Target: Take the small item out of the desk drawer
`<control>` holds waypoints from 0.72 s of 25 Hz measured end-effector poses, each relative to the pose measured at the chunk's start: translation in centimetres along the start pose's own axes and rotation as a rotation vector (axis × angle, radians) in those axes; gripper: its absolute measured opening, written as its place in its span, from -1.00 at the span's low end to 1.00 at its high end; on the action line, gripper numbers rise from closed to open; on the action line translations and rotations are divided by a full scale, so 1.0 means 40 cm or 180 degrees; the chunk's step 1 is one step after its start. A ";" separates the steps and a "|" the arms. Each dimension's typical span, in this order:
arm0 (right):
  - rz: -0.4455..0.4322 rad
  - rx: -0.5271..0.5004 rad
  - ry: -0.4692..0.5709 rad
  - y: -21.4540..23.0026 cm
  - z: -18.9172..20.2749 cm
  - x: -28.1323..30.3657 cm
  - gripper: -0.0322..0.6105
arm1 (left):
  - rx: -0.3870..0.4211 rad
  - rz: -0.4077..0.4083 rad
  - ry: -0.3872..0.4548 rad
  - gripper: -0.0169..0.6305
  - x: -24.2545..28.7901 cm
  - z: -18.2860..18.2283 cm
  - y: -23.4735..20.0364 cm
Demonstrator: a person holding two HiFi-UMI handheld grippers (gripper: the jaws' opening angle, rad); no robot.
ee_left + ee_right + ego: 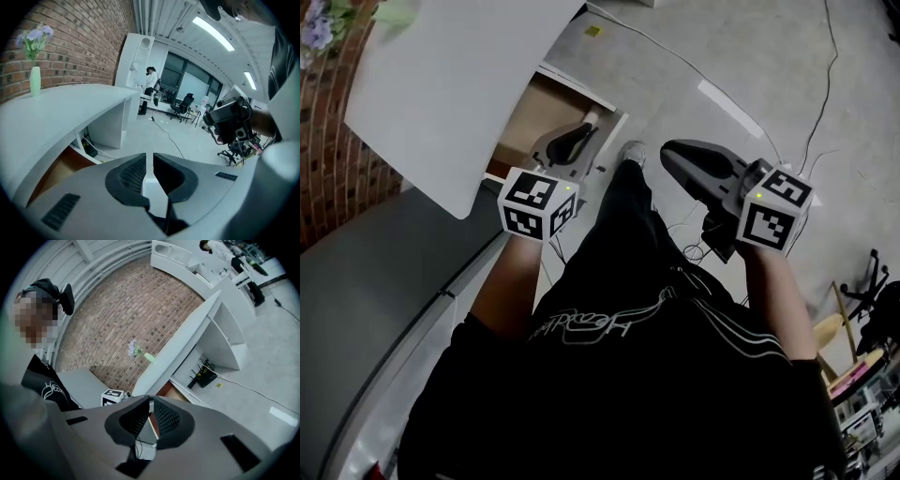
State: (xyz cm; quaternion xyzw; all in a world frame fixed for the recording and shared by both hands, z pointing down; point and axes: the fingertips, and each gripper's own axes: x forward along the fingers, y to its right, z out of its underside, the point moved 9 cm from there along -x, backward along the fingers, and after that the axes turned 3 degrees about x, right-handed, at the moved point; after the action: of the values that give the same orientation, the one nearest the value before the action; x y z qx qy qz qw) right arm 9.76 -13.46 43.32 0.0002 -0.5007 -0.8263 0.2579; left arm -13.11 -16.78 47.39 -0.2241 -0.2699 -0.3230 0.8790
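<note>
The left tool (pixel 586 127) is hovering clenched and empty at the open drawer (pixel 530 117) beneath the counter (pixel 441 84), while the right tool (pixel 675 155), likewise clenched and empty, is hanging above the floor (pixel 722 56).

left gripper (pixel 586 124), jaws almost together, empty, right gripper (pixel 669 152), jaws almost together, empty, bare forearms (pixel 512 279) extended forward

Drawer (pixel 532 114) interior partly under desktop (pixel 441 94)
</note>
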 end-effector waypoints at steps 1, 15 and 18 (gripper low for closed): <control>0.0015 0.0054 -0.0005 0.020 0.004 0.011 -0.72 | -0.0009 0.0003 -0.0069 -0.82 0.019 0.016 -0.021; 0.0120 0.0083 -0.0166 0.210 0.045 0.110 -0.72 | -0.0061 -0.0025 -0.0953 -0.47 0.252 0.225 -0.208; 0.0099 0.0035 -0.0242 0.231 0.056 0.144 -0.72 | -0.0146 -0.0061 -0.1071 -0.43 0.292 0.269 -0.242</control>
State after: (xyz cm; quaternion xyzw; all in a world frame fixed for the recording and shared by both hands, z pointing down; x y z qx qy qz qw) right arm 8.10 -17.45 53.56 -0.0376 -0.5146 -0.8188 0.2516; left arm -15.77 -22.58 64.86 -0.2924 -0.4079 -0.2954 0.8129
